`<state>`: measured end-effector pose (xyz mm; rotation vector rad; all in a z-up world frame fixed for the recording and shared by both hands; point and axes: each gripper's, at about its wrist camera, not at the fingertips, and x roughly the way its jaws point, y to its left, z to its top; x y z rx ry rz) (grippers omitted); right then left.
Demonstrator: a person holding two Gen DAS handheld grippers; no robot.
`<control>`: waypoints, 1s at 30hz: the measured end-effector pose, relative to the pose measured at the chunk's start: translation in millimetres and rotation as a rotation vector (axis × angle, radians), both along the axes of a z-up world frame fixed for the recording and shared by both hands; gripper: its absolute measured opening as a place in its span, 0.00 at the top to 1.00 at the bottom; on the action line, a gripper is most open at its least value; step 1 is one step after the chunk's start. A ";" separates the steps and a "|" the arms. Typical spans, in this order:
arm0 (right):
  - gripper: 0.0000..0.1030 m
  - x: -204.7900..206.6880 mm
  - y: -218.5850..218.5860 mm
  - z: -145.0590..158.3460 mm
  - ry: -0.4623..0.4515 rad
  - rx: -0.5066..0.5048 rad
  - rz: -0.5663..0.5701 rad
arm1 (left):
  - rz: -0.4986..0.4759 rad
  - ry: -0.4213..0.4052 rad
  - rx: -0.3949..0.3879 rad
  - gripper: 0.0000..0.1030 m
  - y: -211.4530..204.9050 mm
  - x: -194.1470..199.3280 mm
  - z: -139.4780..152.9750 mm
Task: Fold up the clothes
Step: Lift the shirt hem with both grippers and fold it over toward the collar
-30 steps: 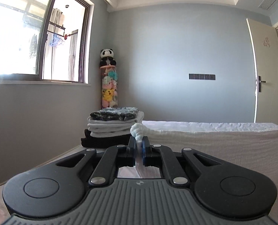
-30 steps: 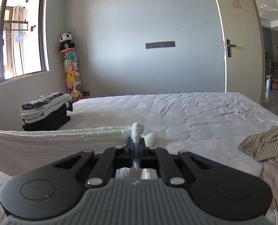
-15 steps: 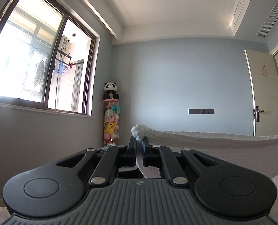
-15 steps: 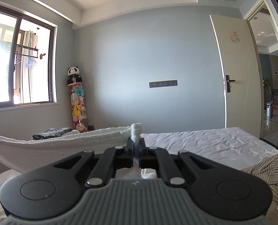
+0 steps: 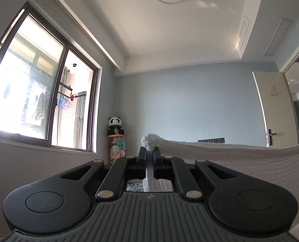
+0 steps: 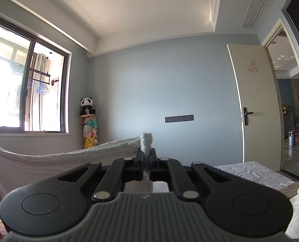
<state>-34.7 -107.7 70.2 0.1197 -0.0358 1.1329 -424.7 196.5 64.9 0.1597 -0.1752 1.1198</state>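
A white textured cloth (image 5: 240, 159) hangs stretched in the air between my two grippers. My left gripper (image 5: 149, 151) is shut on one corner of it, a bunched tip sticking out above the fingers, and the cloth runs off to the right. My right gripper (image 6: 146, 151) is shut on the other corner of the cloth (image 6: 58, 163), which sags away to the left. Both grippers are raised and tilted up toward the far wall.
The bed (image 6: 250, 171) with a white sheet lies low at the right, with a striped garment (image 6: 290, 189) on it. A panda toy on a tube of plush toys (image 6: 88, 125) stands in the corner. A window (image 5: 38, 100) is at left, an open door (image 6: 254, 109) at right.
Both grippers have risen and tilted upward with the cloth held between them. The bed and the stack of folded clothes have dropped out of the left view.
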 end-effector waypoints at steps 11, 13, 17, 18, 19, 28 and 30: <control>0.95 33.2 51.6 -60.3 0.135 -0.136 -0.049 | 0.010 0.179 -0.207 0.93 37.7 43.1 -47.3; 0.95 44.9 65.7 -67.8 0.157 -0.158 -0.052 | 0.014 0.229 -0.227 0.93 47.7 55.8 -52.8; 0.95 68.8 95.3 -82.3 0.195 -0.202 -0.054 | 0.012 0.312 -0.252 0.93 76.9 81.1 -60.1; 0.95 75.0 104.5 -84.7 0.197 -0.214 -0.052 | 0.010 0.328 -0.260 0.93 85.6 87.7 -62.3; 0.95 81.3 113.7 -87.2 0.198 -0.227 -0.051 | 0.007 0.341 -0.269 0.93 94.8 94.2 -64.8; 0.95 153.8 209.1 -113.8 0.222 -0.330 -0.075 | -0.035 0.413 -0.380 0.93 190.7 151.7 -98.5; 0.95 171.3 234.6 -123.1 0.227 -0.358 -0.075 | -0.031 0.436 -0.403 0.93 211.6 162.9 -111.3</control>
